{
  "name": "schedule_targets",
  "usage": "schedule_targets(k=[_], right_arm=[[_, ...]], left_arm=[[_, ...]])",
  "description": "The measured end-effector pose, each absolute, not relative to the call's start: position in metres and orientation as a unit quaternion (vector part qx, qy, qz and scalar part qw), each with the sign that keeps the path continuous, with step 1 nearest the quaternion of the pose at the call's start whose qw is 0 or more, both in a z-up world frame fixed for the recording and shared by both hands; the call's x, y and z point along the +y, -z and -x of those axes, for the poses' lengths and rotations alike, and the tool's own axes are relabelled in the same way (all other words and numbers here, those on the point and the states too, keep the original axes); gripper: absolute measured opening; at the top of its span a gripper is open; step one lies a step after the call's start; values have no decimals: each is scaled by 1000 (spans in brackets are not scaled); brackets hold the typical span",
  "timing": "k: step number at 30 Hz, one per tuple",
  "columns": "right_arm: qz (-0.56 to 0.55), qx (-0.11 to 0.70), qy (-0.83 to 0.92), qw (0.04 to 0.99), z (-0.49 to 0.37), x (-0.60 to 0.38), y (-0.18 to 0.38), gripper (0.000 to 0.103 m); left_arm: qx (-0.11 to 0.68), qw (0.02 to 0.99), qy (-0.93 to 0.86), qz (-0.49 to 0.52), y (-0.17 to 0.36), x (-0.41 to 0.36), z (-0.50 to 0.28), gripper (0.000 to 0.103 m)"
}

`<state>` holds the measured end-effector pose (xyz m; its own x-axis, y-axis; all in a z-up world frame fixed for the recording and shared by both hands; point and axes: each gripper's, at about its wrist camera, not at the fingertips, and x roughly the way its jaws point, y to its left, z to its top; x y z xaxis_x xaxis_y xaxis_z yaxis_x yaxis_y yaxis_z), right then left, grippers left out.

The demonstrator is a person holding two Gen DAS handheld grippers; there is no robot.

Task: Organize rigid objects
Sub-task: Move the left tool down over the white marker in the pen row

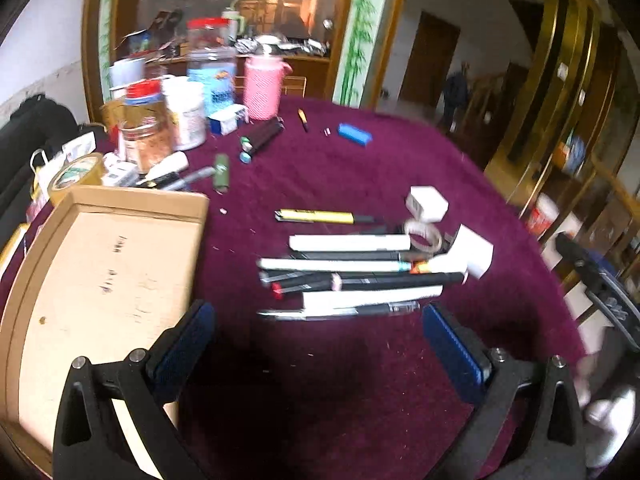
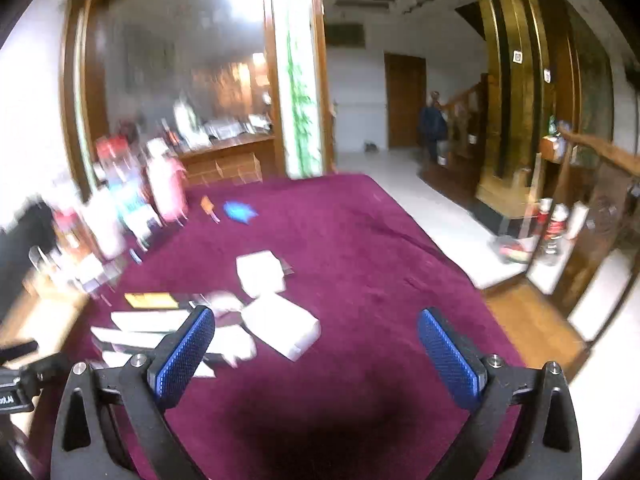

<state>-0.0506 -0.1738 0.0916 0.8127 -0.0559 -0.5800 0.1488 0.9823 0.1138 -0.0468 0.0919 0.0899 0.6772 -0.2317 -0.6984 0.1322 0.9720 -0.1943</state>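
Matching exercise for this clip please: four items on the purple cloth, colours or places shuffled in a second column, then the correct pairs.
1. cardboard tray
2. mesh cup
3. eraser-like block
4. utility knife

A. blue, far side of the cloth
B. yellow and black, just beyond the row of pens
C. tan, at the left edge
D. pink, among the jars

Pairs: 1-C, 2-D, 3-A, 4-B

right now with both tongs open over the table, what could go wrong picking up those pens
1. The pens lie packed side by side, touching, so the left tongs could pinch two at once or roll the neighbours.
2. A white box and a tape roll sit against the pile's right end and may get knocked.
3. The right wrist view is blurred, so aiming the right tongs near the white boxes looks unreliable.
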Motion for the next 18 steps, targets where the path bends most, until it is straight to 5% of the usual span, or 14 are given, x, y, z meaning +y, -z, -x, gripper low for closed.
schedule_targets(k=[13,18], right_arm=[[-157,324,101,927,19,-212,-45,102],[-166,355,84,916,12,-214,-36,102]], left_arm=[[463,882,87,-18,-59,59,-20,103],[508,850,138,24,-30,41,-62,101]])
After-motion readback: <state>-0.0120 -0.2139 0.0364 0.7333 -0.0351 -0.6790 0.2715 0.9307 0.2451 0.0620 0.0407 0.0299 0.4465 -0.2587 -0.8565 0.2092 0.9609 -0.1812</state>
